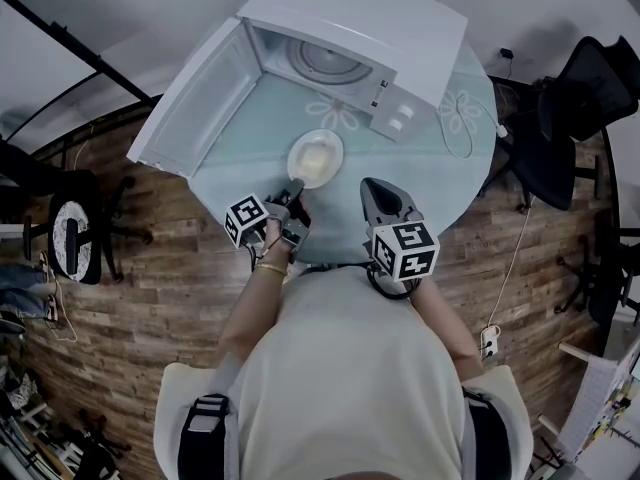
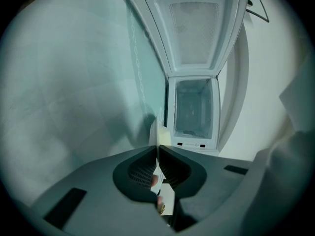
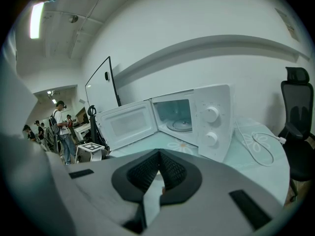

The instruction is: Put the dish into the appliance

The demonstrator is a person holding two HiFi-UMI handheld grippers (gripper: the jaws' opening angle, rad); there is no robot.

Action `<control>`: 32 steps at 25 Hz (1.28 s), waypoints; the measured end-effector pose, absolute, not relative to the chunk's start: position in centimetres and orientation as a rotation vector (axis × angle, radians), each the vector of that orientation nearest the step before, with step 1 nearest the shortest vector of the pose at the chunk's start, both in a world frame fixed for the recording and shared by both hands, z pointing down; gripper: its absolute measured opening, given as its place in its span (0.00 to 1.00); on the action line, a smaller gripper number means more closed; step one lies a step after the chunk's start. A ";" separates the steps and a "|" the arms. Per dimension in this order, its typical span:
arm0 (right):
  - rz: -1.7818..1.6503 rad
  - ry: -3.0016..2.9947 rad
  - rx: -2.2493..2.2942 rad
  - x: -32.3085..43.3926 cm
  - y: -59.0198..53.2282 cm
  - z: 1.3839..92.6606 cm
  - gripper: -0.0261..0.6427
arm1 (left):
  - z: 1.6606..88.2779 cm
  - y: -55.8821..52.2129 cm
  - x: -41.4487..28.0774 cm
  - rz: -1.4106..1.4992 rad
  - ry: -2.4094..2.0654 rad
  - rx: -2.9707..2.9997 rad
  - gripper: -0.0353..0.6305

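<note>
- Head view: the dish (image 1: 316,156), a pale shallow plate, is lying on the table (image 1: 455,163) just in front of the open microwave (image 1: 345,28). The left gripper (image 1: 296,190) is reaching to the near edge of the dish. The right gripper (image 1: 370,186) is hovering beside the dish without touching it.
- Left gripper view: the jaws are pinching together on the thin white rim of the dish (image 2: 159,132), which is showing edge-on between the pads. The microwave cavity (image 2: 193,107) is standing open straight ahead, its door (image 2: 194,28) swung clear.
- Right gripper view: the jaws are meeting at their tips with nothing between them, so this tool is carrying nothing. The cavity is facing it, and the glass turntable (image 3: 179,126) is showing inside.
- Handling, as a judgement: the dish is looking rigid and probably glazed, so likely slick, breakable and moderately heavy for a hold on one edge.
- A pinch on the near rim is the only real purchase. It is leaving the far side hanging, so the plate is likely to droop or slip if tilted.
- Keeping it level and sliding it low over the table into the cavity would be safest, with the free right gripper available to steady the opposite rim.
</note>
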State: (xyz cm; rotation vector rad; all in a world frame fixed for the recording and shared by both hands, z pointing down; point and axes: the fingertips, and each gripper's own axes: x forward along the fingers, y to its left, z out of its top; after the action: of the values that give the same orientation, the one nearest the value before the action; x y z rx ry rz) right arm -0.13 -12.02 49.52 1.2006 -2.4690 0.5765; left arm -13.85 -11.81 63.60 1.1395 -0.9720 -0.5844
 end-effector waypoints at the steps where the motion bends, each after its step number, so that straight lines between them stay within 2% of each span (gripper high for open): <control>1: 0.577 -2.468 1.202 -0.1 -12.1 49.6 0.05 | 63.5 -12.0 -14.0 -0.592 -0.971 1.142 0.09; 18: 0.595 -2.463 1.207 -0.5 -13.6 49.8 0.05 | 60.7 -15.4 -15.3 -0.670 -0.939 1.213 0.09; 32: 0.601 -2.452 1.232 -0.1 -16.0 49.8 0.05 | 56.7 -22.1 -16.3 -0.743 -0.903 1.298 0.09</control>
State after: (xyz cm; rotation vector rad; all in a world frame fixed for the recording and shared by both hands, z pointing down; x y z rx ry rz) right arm -0.14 -15.99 49.78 1.2318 -2.4521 0.6010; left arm -16.34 -22.15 56.71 1.2983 -0.9034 -0.7432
